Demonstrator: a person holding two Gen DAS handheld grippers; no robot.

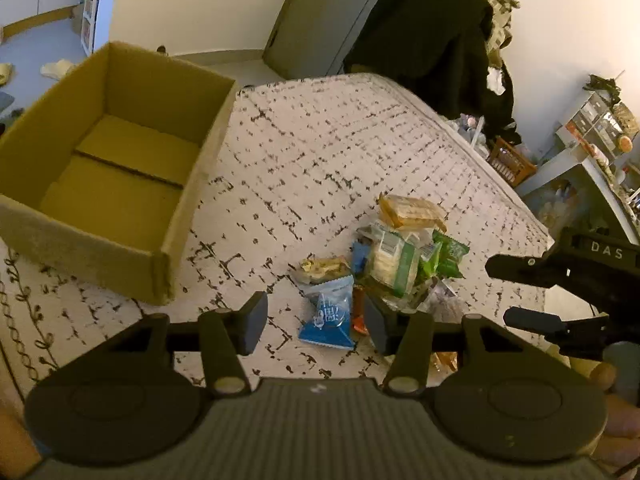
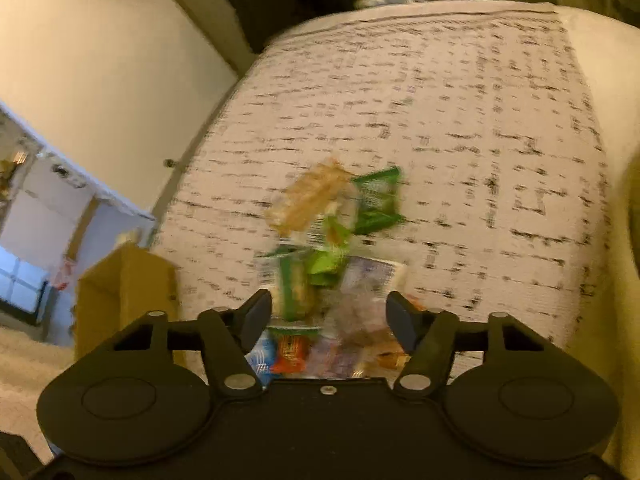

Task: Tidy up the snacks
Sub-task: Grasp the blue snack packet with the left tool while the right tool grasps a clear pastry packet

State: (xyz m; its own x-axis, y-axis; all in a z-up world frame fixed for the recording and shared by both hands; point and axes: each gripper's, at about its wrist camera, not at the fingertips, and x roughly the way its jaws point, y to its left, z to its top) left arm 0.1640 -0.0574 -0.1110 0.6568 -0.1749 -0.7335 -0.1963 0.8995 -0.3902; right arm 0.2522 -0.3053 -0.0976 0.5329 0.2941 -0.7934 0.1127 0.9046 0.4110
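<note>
A pile of snack packets (image 1: 404, 256) lies on the patterned bed cover (image 1: 340, 140): a tan cracker pack (image 1: 412, 210), green packets (image 1: 448, 256) and a blue packet (image 1: 326, 316) at its near edge. My left gripper (image 1: 316, 324) hovers open over the blue packet, which shows between the fingers with gaps on both sides. To the right, my right gripper (image 1: 520, 294) reaches in beside the pile. In the blurred right wrist view my right gripper (image 2: 329, 318) is open above the snack pile (image 2: 332, 240), pads clear of the wrappers.
An open, empty cardboard box (image 1: 108, 168) stands on the bed left of the pile, and shows as the box (image 2: 124, 292) in the right wrist view. Dark clothing (image 1: 432, 32) hangs past the bed's far edge. Cluttered shelves (image 1: 596, 128) stand at right.
</note>
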